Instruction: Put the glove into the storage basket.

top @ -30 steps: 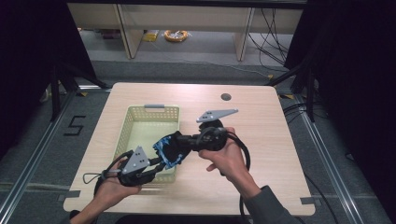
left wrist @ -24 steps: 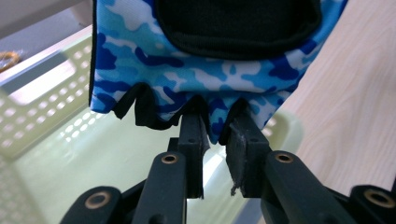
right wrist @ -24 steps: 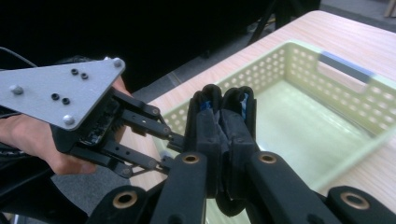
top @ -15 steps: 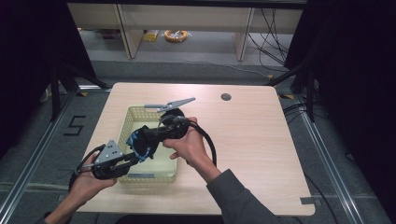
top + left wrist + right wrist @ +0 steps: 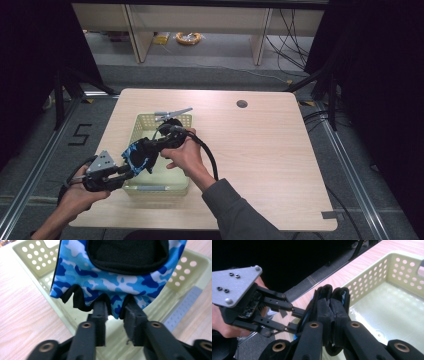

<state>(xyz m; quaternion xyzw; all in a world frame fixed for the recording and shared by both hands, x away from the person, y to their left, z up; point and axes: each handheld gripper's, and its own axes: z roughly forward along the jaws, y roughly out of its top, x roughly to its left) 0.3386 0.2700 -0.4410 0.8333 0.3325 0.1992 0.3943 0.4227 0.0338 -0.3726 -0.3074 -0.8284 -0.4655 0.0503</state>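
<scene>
While it hangs over the pale green perforated plastic basket (image 5: pixel 134 131) on the wooden counter (image 5: pixel 260 150), the blue camouflage fabric glove (image 5: pixel 140 155) with black trim sits clamped in the right claw (image 5: pixel 331 305); the left claw (image 5: pixel 115 315), jaws just widening, straddles its hem. Both have shifted leftward since earlier.

Beyond the left gripper (image 5: pixel 113 312) fingertips, we lose the top of the blue camouflage cloth (image 5: pixel 110 282) past the picture's upper edge, and its hem drapes over those tips, so contact is unclear. Between the right gripper (image 5: pixel 332 307) fingers (image 5: pixel 323 308) the cloth is nearly buried. From above, we cannot make out the far-off yellow coil (image 5: pixel 188 37).
</scene>
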